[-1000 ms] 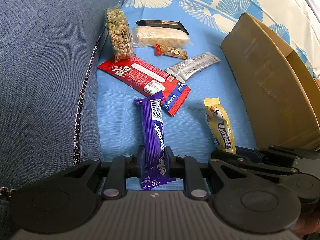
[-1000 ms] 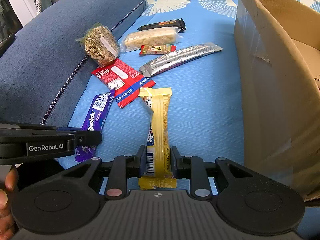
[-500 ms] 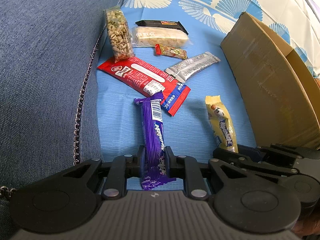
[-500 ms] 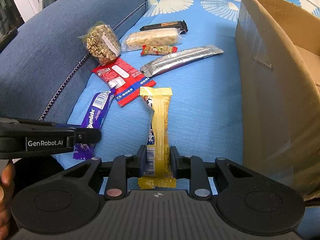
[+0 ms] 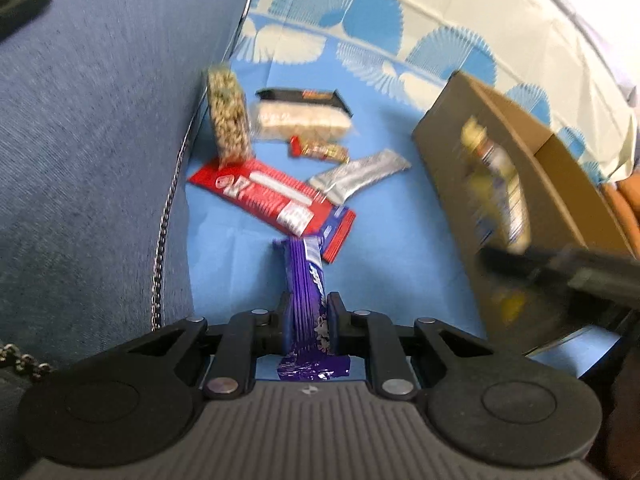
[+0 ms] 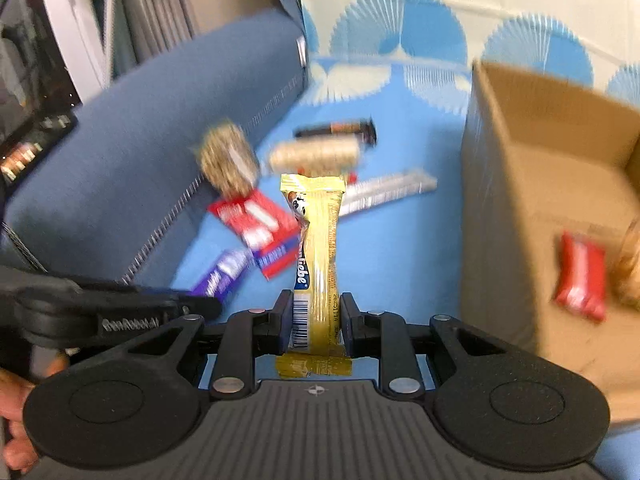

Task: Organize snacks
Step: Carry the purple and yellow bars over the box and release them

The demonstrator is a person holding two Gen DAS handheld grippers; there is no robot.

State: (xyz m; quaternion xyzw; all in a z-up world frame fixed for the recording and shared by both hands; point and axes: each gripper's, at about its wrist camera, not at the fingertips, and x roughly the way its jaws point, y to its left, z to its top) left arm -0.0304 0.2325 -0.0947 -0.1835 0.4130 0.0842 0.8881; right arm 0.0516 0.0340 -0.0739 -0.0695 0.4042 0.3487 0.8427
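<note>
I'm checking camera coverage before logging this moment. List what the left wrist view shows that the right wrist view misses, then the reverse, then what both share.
Only the left wrist view: the left tool shut on the purple bar, seen head-on.

Only the right wrist view: the inside of the cardboard box, with a red packet in it, and the right tool gripping the yellow bar.

Both: the red wrapper, silver packet, nut bag, both bars and the box.
</note>
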